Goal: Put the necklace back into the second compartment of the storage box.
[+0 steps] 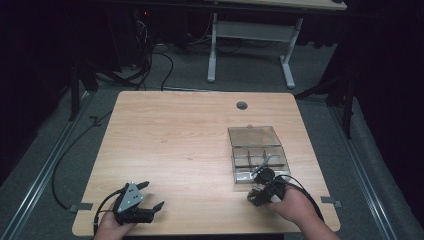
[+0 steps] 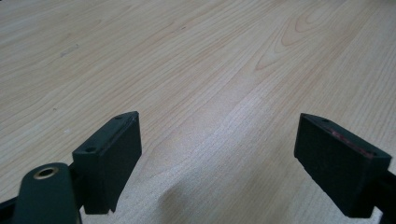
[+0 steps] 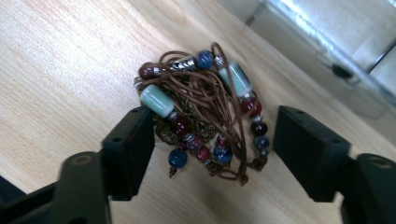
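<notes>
Not yet done, probably. Bead bracelet (image 3: 201, 107) lying on the bench (image 3: 56, 56), right between the 2 jaws of the right gripper (image 3: 215, 135). Jaws wide, not squeezing. Left to do: grab, lift, drop into the clear box (image 1: 234, 165) just ahead. Left gripper (image 2: 219, 140) wide too, holding nothing, low over bare bench.

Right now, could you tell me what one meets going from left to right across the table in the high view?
Left gripper → bare table → right gripper with the bead bracelet → clear box.
</notes>
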Motion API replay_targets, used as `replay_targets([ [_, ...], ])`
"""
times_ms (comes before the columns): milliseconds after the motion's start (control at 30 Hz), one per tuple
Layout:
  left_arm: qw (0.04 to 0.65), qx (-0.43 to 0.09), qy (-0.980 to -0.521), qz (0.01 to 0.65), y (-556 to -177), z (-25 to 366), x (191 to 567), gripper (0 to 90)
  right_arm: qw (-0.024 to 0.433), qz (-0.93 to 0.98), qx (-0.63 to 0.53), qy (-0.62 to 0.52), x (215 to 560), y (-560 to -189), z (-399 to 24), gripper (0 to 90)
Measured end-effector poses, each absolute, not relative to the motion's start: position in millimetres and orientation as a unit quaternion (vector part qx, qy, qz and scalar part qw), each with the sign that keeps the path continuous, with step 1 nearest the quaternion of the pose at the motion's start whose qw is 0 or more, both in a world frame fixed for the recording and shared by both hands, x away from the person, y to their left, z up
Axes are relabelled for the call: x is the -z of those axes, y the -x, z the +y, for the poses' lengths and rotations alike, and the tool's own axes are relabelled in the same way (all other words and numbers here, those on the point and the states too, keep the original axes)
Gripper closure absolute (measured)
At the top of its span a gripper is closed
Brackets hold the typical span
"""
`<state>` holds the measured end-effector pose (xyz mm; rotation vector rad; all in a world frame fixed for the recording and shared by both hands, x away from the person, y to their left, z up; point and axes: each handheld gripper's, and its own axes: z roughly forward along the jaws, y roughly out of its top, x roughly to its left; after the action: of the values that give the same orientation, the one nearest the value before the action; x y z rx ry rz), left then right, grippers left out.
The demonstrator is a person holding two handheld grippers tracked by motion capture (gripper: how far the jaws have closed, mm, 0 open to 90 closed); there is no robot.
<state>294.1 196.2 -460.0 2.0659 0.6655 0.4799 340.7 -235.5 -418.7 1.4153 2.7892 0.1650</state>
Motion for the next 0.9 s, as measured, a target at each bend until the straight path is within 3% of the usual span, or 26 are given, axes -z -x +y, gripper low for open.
replay_targets([
  [300, 0.443, -0.192, -0.834, 0.268, -294, 196, 460, 15.4, 0.004, 0.898, -0.061, -0.436, 415, -337, -237, 73.9],
  [533, 0.442, -0.192, -0.834, 0.269, -294, 196, 460, 15.4, 0.012, 0.900, -0.060, -0.431, 410, -331, -238, 79.7],
  [900, 0.443, -0.193, -0.834, 0.268, -294, 196, 460, 15.5, 0.020, 0.892, -0.057, -0.448, 390, -326, -249, 79.8],
])
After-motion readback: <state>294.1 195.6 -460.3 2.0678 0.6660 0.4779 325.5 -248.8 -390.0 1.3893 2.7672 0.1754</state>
